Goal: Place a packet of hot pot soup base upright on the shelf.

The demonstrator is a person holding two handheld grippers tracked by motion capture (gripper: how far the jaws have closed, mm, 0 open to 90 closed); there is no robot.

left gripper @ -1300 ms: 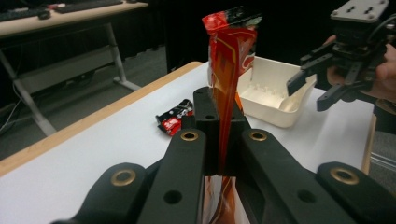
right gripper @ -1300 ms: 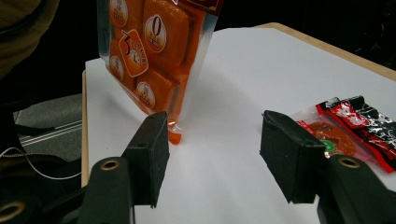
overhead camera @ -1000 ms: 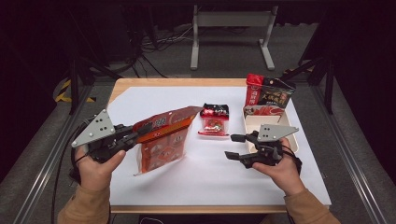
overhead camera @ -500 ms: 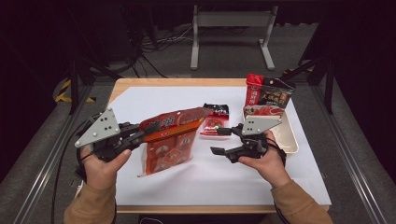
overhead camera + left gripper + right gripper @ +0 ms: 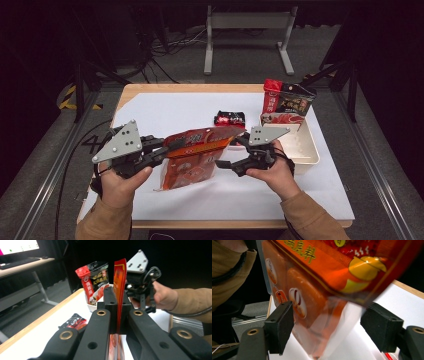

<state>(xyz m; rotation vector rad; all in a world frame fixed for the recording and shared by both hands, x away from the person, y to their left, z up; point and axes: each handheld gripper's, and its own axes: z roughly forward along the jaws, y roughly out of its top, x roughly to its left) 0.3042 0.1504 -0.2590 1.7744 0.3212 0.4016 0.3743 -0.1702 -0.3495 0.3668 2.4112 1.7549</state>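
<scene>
1. Above the white table, in the high view, the left gripper is holding the orange pouch in the air; the right gripper is waiting at its other end.
2. Along the left gripper view, the jaws are clamping the pouch edge.
3. Inside the right gripper view, the jaws have just been opening and are standing apart around the pouch, not pressing it. The pouch is hanging from one edge, so it could slip or tear.

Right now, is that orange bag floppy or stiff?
Probably floppy: the orange bag droops below the left gripper pinching its top edge. It looks light, since one pinch lifts it. Its glossy film may be slippery for the open right gripper.
</scene>
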